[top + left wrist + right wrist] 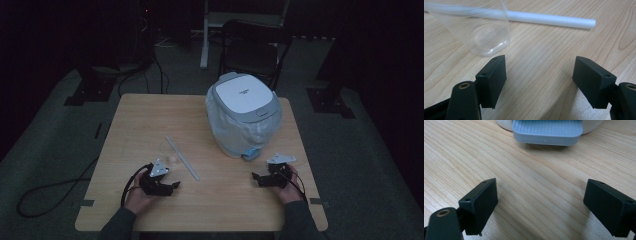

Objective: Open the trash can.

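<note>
both pairs of black jaws stand apart, gripping nothing. the left gripper (539,75) faces the clear plastic cup (477,27), upright near the light wooden tabletop's (150,115) middle beside a white straw (549,19); a careless nudge could topple it. the right gripper (541,205) rests low by the near right corner, facing the white pedal bin (243,112).

Right gripper (539,207) jaws wide apart, nothing between; blue-grey ribbed pedal (547,131) ahead on wooden table (474,157).

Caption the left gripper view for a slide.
Open left tongs over the wooden table, facing a clear cup and white straw.
</note>
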Demonstrator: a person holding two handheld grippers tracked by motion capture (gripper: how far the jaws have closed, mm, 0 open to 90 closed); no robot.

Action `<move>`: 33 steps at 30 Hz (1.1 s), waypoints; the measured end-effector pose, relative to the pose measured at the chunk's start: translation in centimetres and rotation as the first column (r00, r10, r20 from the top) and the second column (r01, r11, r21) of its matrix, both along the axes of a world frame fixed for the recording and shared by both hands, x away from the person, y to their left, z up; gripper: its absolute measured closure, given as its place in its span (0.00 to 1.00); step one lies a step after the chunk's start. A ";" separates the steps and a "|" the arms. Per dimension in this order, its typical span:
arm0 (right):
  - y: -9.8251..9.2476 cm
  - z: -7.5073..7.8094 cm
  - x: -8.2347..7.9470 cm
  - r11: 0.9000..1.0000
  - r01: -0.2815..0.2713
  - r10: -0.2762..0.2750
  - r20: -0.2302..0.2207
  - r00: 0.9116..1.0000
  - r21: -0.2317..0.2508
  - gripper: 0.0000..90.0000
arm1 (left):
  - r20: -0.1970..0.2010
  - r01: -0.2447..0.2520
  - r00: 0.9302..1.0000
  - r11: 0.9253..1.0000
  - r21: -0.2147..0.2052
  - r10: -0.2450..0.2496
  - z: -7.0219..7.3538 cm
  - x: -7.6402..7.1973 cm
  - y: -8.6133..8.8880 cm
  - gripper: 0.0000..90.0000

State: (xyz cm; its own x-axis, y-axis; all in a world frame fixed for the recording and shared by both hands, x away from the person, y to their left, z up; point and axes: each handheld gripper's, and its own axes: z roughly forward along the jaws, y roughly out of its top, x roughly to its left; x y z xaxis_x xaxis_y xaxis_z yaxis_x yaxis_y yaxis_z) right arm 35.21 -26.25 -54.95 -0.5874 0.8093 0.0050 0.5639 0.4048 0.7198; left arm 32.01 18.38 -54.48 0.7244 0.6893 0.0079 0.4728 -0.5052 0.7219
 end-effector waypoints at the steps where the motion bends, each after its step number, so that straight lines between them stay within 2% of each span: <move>1: 0.0 0.0 0.0 1.000 0.000 0.000 0.000 1.000 0.000 0.12 | 0.000 0.000 1.000 1.000 0.001 0.000 0.0 0.0 0.0 0.31; 26: 0.0 0.0 -0.2 1.000 0.015 -0.015 0.002 1.000 0.006 0.16 | 0.001 -0.007 1.000 1.000 -0.001 0.007 0.0 0.0 -0.1 0.31; 33: -0.5 0.7 -0.4 0.999 0.048 -0.048 -0.019 0.999 0.005 0.40 | 0.001 -0.007 1.000 1.000 0.001 0.007 0.0 0.0 -0.1 0.31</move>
